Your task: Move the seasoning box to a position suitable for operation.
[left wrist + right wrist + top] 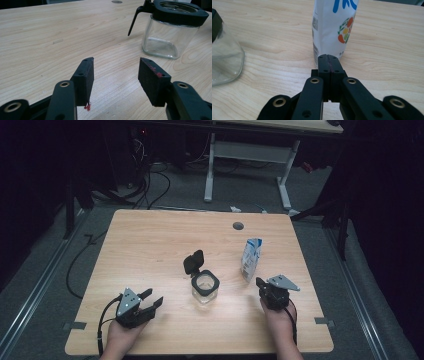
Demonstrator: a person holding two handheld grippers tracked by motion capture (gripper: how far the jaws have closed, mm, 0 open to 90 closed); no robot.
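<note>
high view: we look forward and down on the whole surface (150, 235) from above | left gripper view: low, close, facing the glass jar (167, 37) | right gripper view: low, close to the pouch (334, 27) | shared: we see the jar in all three

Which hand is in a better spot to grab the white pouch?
The right. The right gripper sits just in front of the white pouch, though its jaws are shut and would need opening. The left gripper is open but beyond the glass jar.
</note>
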